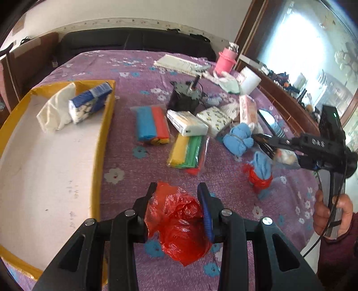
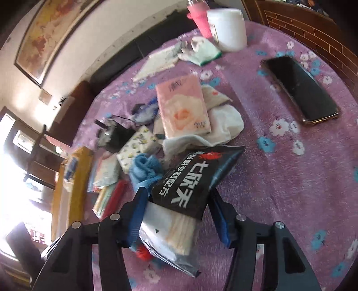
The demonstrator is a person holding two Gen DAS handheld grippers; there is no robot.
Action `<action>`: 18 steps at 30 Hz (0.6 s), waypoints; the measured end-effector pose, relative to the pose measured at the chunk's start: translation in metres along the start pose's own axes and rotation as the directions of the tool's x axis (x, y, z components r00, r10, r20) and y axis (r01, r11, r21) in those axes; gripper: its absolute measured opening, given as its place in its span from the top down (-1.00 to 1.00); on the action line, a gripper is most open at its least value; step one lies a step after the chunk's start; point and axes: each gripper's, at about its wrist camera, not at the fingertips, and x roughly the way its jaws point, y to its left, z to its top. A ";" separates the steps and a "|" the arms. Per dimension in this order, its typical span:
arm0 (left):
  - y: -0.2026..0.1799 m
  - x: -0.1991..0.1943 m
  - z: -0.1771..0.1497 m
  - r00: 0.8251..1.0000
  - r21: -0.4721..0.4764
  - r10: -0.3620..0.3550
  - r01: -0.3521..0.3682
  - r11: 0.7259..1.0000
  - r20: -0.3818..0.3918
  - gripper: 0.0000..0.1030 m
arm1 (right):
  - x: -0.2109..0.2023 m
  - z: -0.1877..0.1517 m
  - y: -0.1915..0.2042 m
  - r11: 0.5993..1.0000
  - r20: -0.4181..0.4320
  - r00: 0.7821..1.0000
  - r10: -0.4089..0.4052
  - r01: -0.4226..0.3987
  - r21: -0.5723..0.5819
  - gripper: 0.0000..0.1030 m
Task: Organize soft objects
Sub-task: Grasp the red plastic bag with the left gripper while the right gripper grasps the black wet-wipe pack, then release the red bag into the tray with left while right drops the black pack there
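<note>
A bed covered in a purple blanket printed with white and blue flowers was strewn with soft items. In the left wrist view, the left hand-held gripper pinched a crumpled red plastic bag between its 2 fingers, above the blanket. To its left sat a shallow box with yellow walls and a white floor, holding a white cloth and a blue and white tissue pack leaning against it. Beyond the bag lay 2 clear packets of coloured bags: 1 blue and red, 1 yellow, green and red. Behind them were a white tissue pack, a patterned tissue pack, a blue knitted bundle and a blue cloth tied in red plastic. At the right, a person's hand gripped the handle of the right hand-held gripper, which reached in among the clutter. In the right wrist view, the right hand-held gripper had a black packet with white lettering between its fingers, the left blue pad against the packet's edge; whether the right pad pressed on it I cannot tell. Behind it lay a pink tissue pack on white cloths, a dark phone well apart to the right, and a white tub beside a pink bottle at the far edge.
</note>
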 end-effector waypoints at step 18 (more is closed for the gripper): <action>0.102 -0.065 0.044 0.983 -0.121 0.155 -0.143 0.982 0.099 0.32 | -0.015 -0.008 0.128 0.932 0.006 0.980 0.198 -0.186 -0.310 -0.14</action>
